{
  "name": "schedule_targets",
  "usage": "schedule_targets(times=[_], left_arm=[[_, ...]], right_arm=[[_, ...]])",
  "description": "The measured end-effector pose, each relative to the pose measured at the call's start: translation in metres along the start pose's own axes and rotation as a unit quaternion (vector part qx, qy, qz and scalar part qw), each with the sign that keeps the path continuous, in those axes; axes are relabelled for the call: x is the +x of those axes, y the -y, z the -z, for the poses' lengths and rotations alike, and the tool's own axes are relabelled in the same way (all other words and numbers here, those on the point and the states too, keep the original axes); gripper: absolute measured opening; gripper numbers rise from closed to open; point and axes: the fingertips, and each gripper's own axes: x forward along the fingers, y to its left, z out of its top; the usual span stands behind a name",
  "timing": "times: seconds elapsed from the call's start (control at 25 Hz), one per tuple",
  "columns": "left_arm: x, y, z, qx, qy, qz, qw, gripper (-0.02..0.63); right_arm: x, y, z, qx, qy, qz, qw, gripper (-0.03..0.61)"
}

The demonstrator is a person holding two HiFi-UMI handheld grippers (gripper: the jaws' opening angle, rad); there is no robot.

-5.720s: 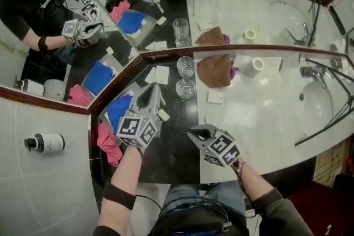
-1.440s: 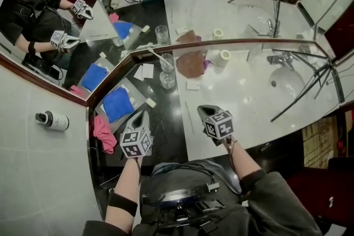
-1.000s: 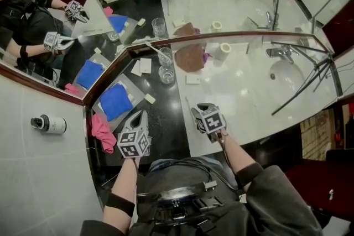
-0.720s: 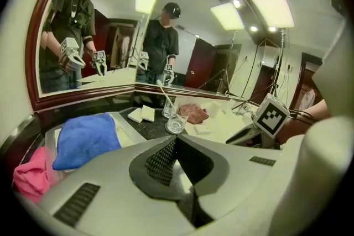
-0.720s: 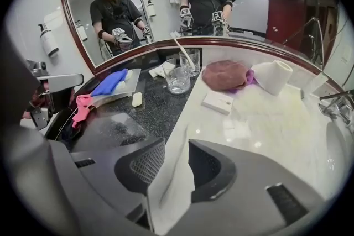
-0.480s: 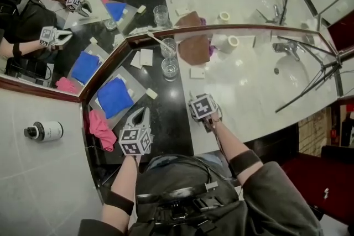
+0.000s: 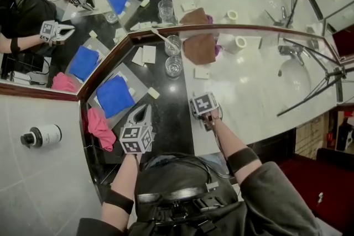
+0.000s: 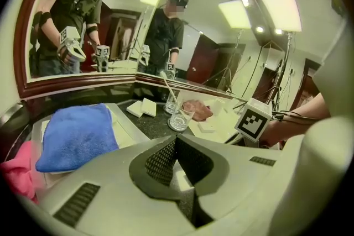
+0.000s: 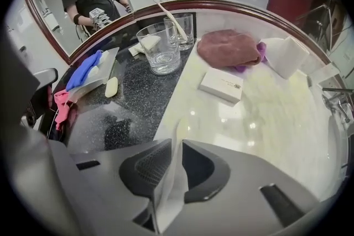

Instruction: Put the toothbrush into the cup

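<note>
The toothbrush [image 7: 160, 37] stands tilted in the far glass cup [image 7: 173, 45], close to the mirror; a second glass [image 7: 173, 66] in front of it holds nothing. My left gripper [image 7: 146, 109] hovers shut and holds nothing over the black counter. My right gripper [image 7: 194, 109] points steeply down at the marble's near edge. In the right gripper view a thin white strip [image 9: 180, 127] runs between its jaws, which have just been closing and stand a narrow gap apart. The cup [image 9: 181, 30] and toothbrush [image 9: 168, 15] lie far beyond.
A blue cloth [image 7: 113, 95] lies on a tray, with a pink cloth [image 7: 99, 127] to its left. A brown cloth [image 7: 200, 50], a small white box [image 7: 201, 72] and a paper roll [image 7: 235, 42] sit on the marble. The sink [image 7: 296, 74] is at right.
The toothbrush, held by the left gripper in the earliest frame, now stands in the far cup. Over the last second the right gripper tipped down onto the white strip. The left gripper sank slightly.
</note>
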Motion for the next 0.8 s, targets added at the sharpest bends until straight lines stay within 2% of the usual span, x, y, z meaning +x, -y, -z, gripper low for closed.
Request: schedule_targets(times=[0.04,0.2,0.48,0.8], left_arm=[[0.001,-0.001,0.000,-0.001,0.000,-0.001,1.0000,0.002],[0.002,-0.007,0.000,-0.004,-0.001,-0.004,1.0000,0.002],[0.001,-0.006,0.005,-0.006,-0.008,-0.007,0.9999,0.002],[-0.008,0.001,0.008,-0.005,-0.004,-0.015,0.9999,0.002]], right_arm=[[0.002,0.001,0.002,0.002,-0.003,0.001,1.000,0.064],[0.005,0.000,0.006,0.009,-0.011,-0.004,1.000,0.046],[0.002,0.000,0.012,0.005,-0.019,-0.013,1.000,0.038],[-0.018,-0.001,0.007,-0.022,0.012,-0.021,0.999,0.040]])
